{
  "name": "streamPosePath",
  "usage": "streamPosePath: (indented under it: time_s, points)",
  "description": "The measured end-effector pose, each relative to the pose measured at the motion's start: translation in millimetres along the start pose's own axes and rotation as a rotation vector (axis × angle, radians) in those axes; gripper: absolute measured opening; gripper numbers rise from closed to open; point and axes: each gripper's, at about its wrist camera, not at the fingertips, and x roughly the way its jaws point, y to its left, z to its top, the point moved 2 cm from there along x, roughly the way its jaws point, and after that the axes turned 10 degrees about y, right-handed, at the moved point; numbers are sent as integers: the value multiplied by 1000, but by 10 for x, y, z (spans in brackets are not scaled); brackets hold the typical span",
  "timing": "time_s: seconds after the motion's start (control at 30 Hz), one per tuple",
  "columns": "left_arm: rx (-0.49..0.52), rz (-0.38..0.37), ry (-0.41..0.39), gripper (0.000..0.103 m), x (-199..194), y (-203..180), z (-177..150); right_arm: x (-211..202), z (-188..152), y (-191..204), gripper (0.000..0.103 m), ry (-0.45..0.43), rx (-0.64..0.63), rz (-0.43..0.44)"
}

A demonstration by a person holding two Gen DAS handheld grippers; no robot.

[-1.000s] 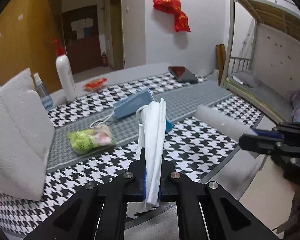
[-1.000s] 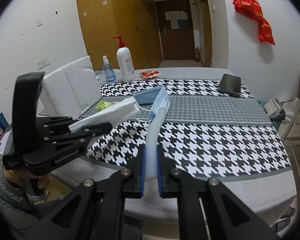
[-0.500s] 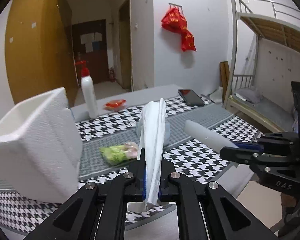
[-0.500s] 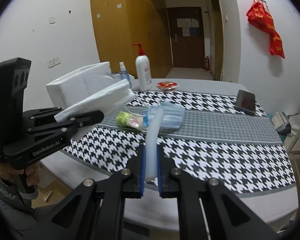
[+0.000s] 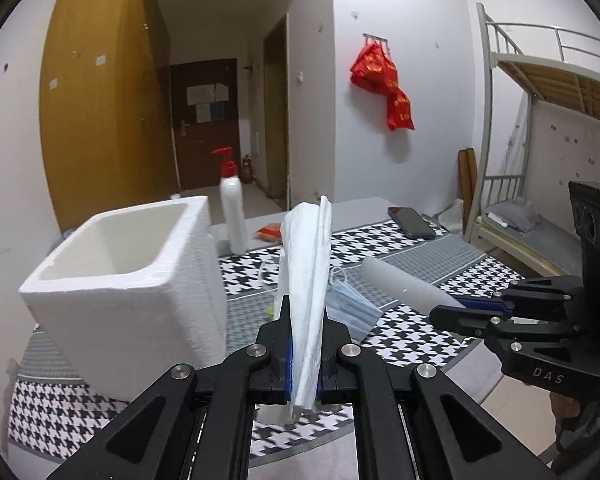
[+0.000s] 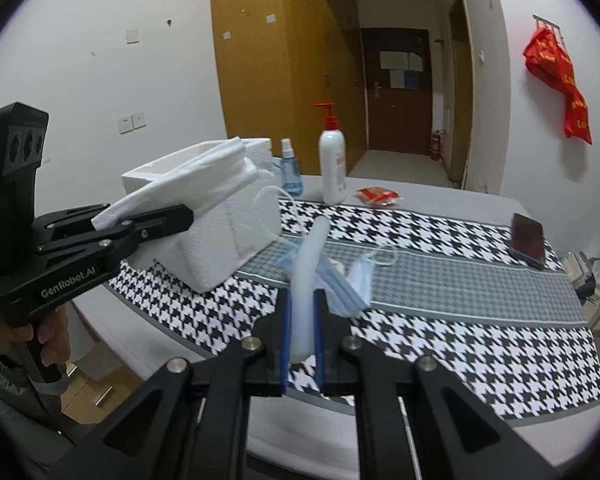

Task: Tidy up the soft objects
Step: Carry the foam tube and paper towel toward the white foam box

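Observation:
My left gripper is shut on a folded white soft sheet that stands up between its pads, and a thin white loop hangs from it. In the right wrist view that left gripper holds the white sheet just in front of the white foam box. My right gripper is shut on a pale, bendy strip. Seen from the left wrist, the right gripper carries the pale strip over the table. The foam box is open-topped, with nothing visible inside. Blue face masks lie on the tablecloth.
A pump bottle, a blue spray bottle and a red packet stand behind the box. A phone lies at the far right. A bunk bed stands beyond the table. A hand grips the left tool.
Both grippers have risen and swung left toward the foam box, each still holding its item. The box's open top has come into the left wrist view.

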Motion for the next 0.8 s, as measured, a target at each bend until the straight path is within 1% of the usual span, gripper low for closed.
streamPosePath:
  time_s: [0.2,0.43,0.8]
  points:
    - [-29,26,-20,8,-150,182,-78,49,63,144,13,5,-20,15]
    - [-64,71,-38,8,-336,447,-181,72,169,347,13,-11,-54,38]
    - [-110,130,-62,8,-526,786,-276,164,330,711,13,-30,-113,75]
